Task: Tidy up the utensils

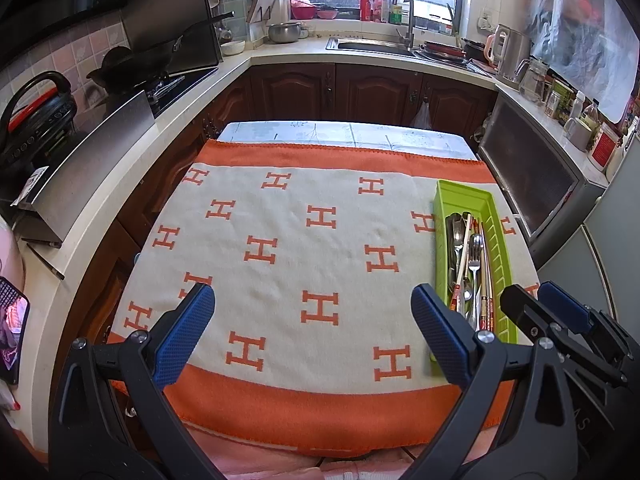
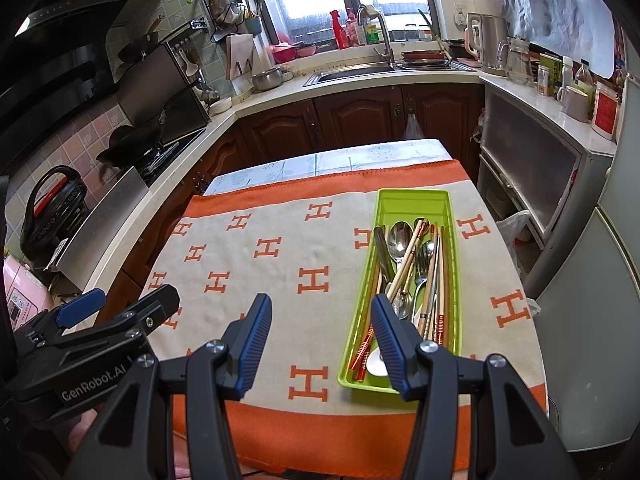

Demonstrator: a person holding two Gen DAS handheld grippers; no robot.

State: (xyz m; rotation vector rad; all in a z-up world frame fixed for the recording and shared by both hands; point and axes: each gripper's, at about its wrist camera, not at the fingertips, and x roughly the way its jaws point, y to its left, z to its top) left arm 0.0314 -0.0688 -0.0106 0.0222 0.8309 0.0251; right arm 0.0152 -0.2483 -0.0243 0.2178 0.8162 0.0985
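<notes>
Two grippers hung low over the near edge of the table, neither carrying anything. Left gripper [image 1: 312,332]: jaws spread wide, blue pads facing bare blanket [image 1: 280,280] between them. Right gripper [image 2: 320,340]: also released, jaws apart, its right finger overlapping the near left corner of the green tray [image 2: 452,216] in its own view; contact could not be judged. Both held back and level, likely a rest pose, since nothing loose remained on the cloth to collect.

Tray lay lengthwise on the right side of the blanket, long axis running away from the grippers, placed within easy reach of the right gripper. Contents all piled in the one trough: spoons [image 2: 400,236] with bowls at the far end, a fork [image 1: 476,248], a white spoon at the near end, and several chopsticks [image 2: 404,268] with red-banded tips, some crossing diagonally over the metal pieces. Far third of the tray was bare. Judgement: the utensils were gathered but not sorted by kind, so the task looked at or near its end.

Beyond the table: dark wood cabinets, a sink [image 2: 344,74] under the window, a wok [image 1: 132,68] on the hob at left.
</notes>
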